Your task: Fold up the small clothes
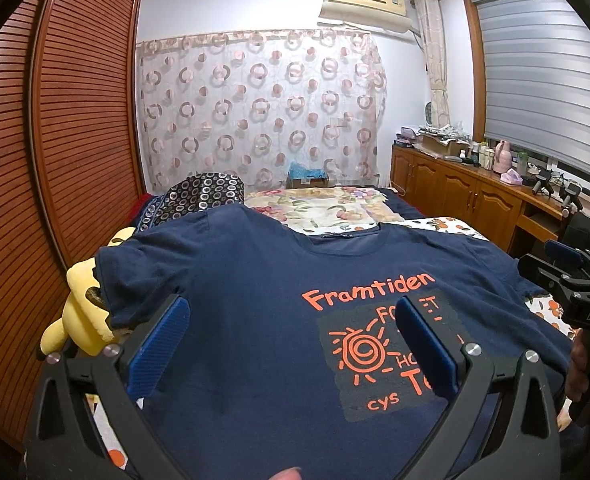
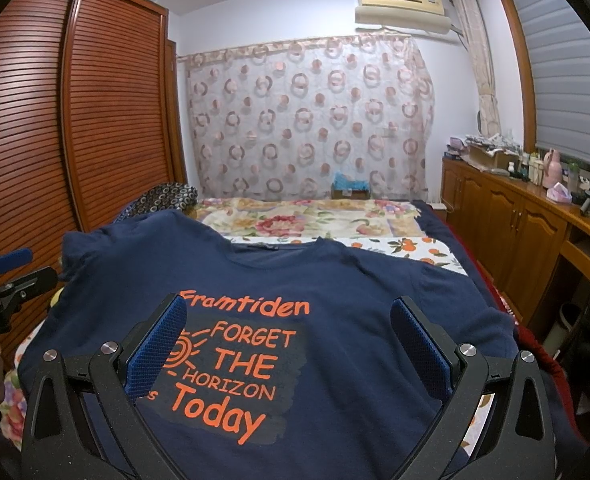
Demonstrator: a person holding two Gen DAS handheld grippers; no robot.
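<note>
Bed (image 2: 375, 216) w/ floral and orange-print covers carries everything. Navy T-shirt (image 2: 335, 300) lies spread face up across the near end of the bed, collar toward the far end, orange print "Framtiden / FORGET THE HORIZON / Today" readable in the right wrist view. Its left sleeve (image 1: 143, 272) droops over the bed's left edge onto a yellow plush toy (image 1: 83, 312); the right sleeve reaches toward the right edge.

Handling, as a judgement: thin cotton, light, fully limp, no stiffness, so it will sag and drag wherever it's not supported. The printed patch prob. a bit stiffer and tackier than the rest. Best holds are the shoulder seams or sleeve ends, pinching one layer at the hem or edge; a grab mid-chest would only bunch it.

Left gripper (image 1: 293, 340) hovers over the chest, fingers spread wide, nothing between them. Right gripper (image 2: 289, 344) likewise apart over the print, empty.

Hidden: the bottom hem is cut off below both views behind the gripper bodies, so can't tell if it's flat or hanging off the near edge. The right sleeve tip is hard to make out past the fisheye curve. The toy is partly covered by the sleeve; it may snag the fold.
</note>
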